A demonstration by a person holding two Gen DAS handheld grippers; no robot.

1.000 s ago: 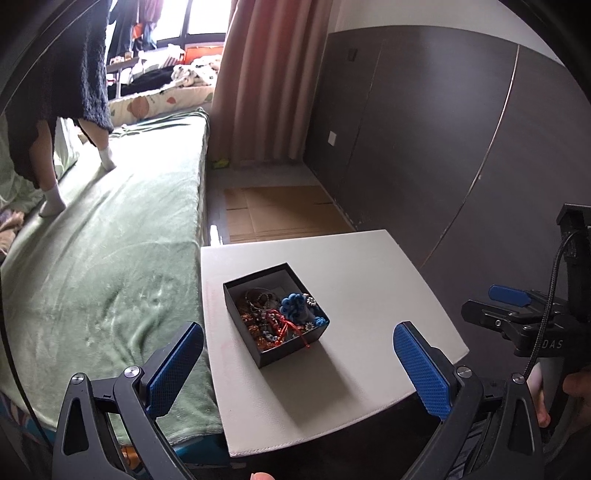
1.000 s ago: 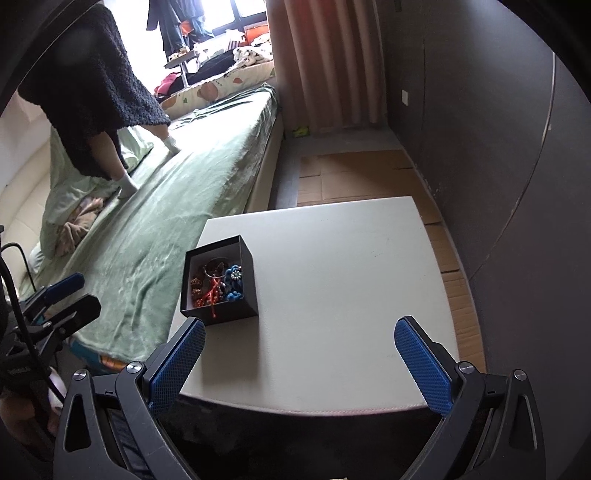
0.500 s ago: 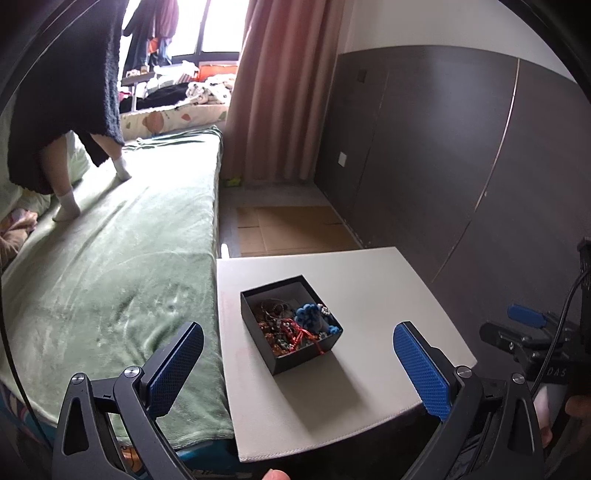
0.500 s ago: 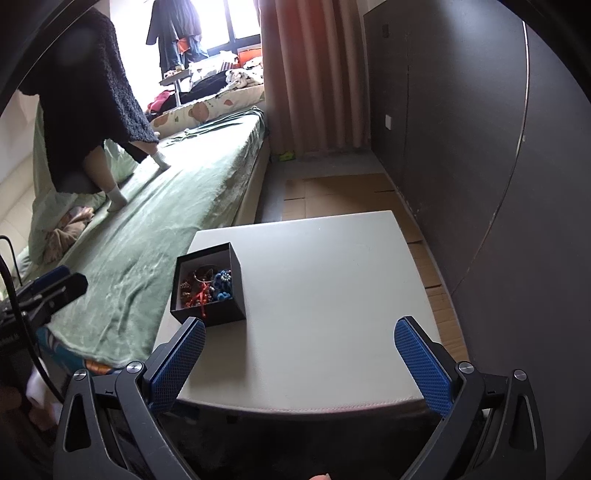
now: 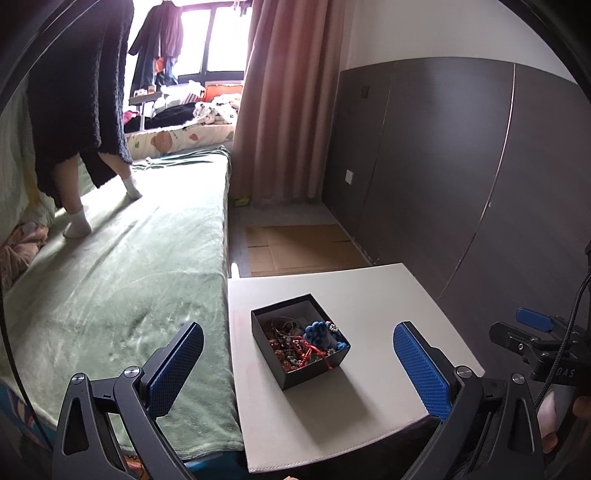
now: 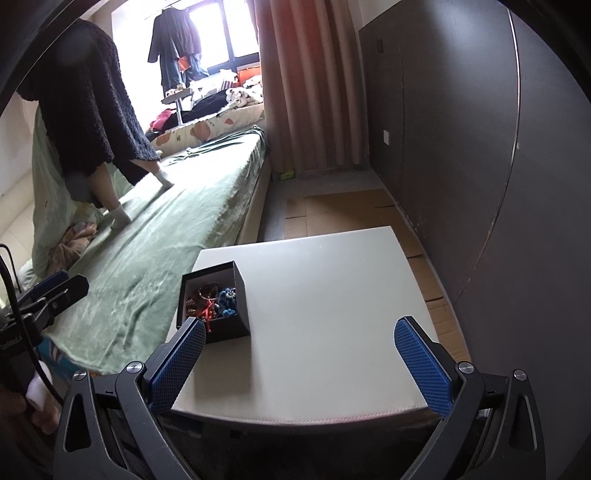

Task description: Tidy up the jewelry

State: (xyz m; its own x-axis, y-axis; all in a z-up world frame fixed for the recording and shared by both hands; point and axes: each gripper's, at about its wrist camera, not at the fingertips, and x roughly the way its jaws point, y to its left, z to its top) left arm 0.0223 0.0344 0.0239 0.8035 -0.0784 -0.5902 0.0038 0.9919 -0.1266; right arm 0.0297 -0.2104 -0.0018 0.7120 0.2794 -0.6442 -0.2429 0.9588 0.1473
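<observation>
A dark panelled wall (image 5: 461,177) runs along the right side of the room, with a pale strip of plaster above it and a small white socket plate (image 5: 349,177) low down. Pinkish-brown curtains (image 5: 291,99) hang beside a bright window (image 5: 221,33), where daylight washes out the glass and clothes (image 6: 173,40) hang in front. A bed under a green blanket (image 5: 147,266) fills the left, flattened cardboard (image 5: 299,247) lies on the grey floor, and a white table (image 6: 332,317) stands nearest.
</observation>
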